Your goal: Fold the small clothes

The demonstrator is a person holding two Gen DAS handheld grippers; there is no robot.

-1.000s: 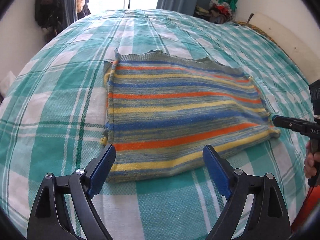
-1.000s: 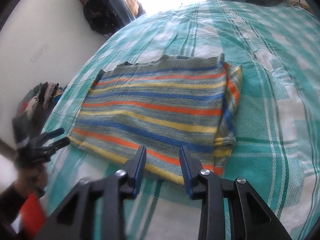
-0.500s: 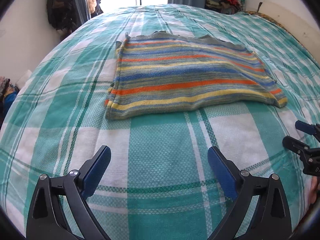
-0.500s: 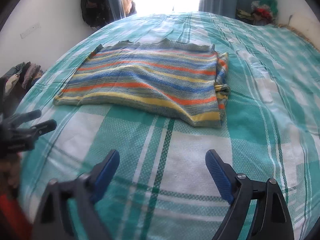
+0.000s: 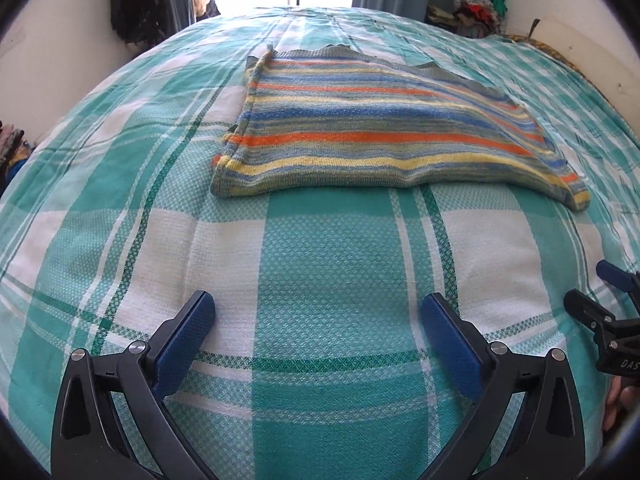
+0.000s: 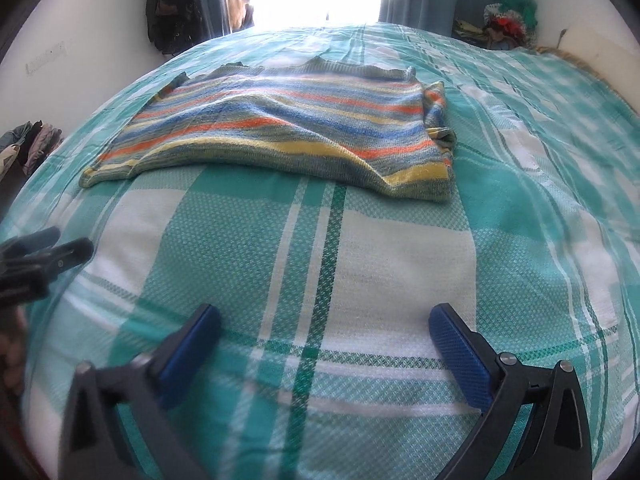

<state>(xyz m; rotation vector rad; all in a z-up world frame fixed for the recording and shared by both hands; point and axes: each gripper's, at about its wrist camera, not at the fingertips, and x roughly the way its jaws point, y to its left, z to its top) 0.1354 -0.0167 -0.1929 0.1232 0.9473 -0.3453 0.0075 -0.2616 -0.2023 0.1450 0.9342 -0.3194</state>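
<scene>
A striped knit garment (image 5: 384, 132) in blue, orange, yellow and grey lies folded flat on the bed; it also shows in the right wrist view (image 6: 288, 128). My left gripper (image 5: 318, 312) is open and empty, well back from the garment's near edge. My right gripper (image 6: 324, 320) is open and empty, also well short of the garment. The right gripper shows at the right edge of the left wrist view (image 5: 596, 296), and the left gripper shows at the left edge of the right wrist view (image 6: 44, 248).
The bed is covered by a teal and white checked sheet (image 5: 320, 264). Dark clothes hang on the wall at the far left (image 5: 132, 4). A heap of clothes (image 5: 476, 4) sits in the far right corner by the curtain. A bright window is behind the bed.
Both grippers have pulled back from the garment toward the near side of the bed. The right gripper went from nearly shut at the garment's edge to wide open. The garment lies still.
</scene>
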